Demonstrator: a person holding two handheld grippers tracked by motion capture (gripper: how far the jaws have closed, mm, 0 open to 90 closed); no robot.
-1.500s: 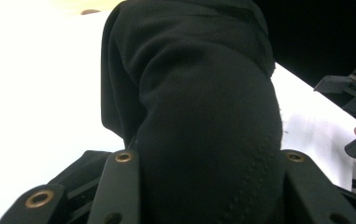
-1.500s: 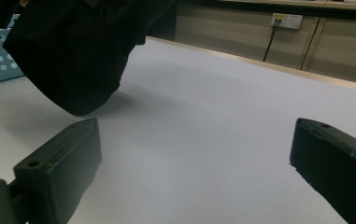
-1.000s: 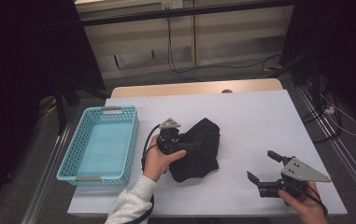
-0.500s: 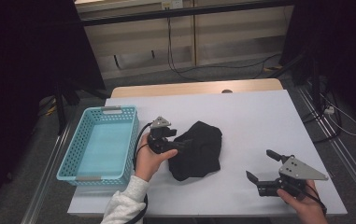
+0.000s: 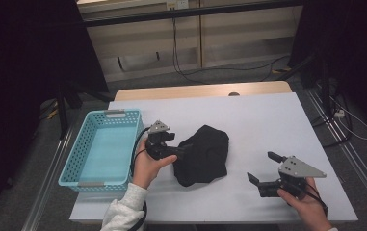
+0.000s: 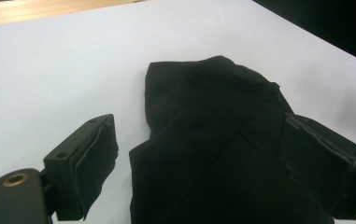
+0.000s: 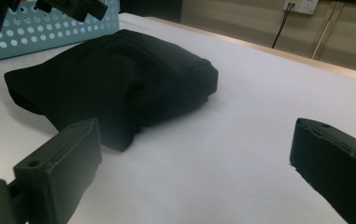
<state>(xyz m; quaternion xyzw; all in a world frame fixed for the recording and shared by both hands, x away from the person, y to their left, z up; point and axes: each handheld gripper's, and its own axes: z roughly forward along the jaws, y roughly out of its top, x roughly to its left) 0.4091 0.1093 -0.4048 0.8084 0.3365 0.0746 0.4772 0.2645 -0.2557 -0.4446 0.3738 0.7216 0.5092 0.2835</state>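
White tabletop (image 5: 268, 120) carried it all. Blue basket (image 5: 101, 147) sat by the left edge. Black cloth (image 5: 205, 154) lay bunched mid-tabletop, nearer the front edge. Left claw (image 5: 178, 151) at cloth's left side, jaws just been opening, cloth between, pads off it. Right claw (image 5: 263, 168) open near front-right corner, apart from cloth.

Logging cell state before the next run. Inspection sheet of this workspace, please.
Surface: white tabletop, wooden strip along the far edge.
Job's things: crumpled black cloth at table centre; light blue perforated basket at its left, nothing seen inside.
Clutter: nothing seen.
Grippers: left gripper jaws have just been opening, cloth edge between them, pads off it; right gripper open, apart from the cloth.
Cables: black cable loops off the left gripper; floor cables behind the table.
Surroundings: dark curtains, pale wall panels.
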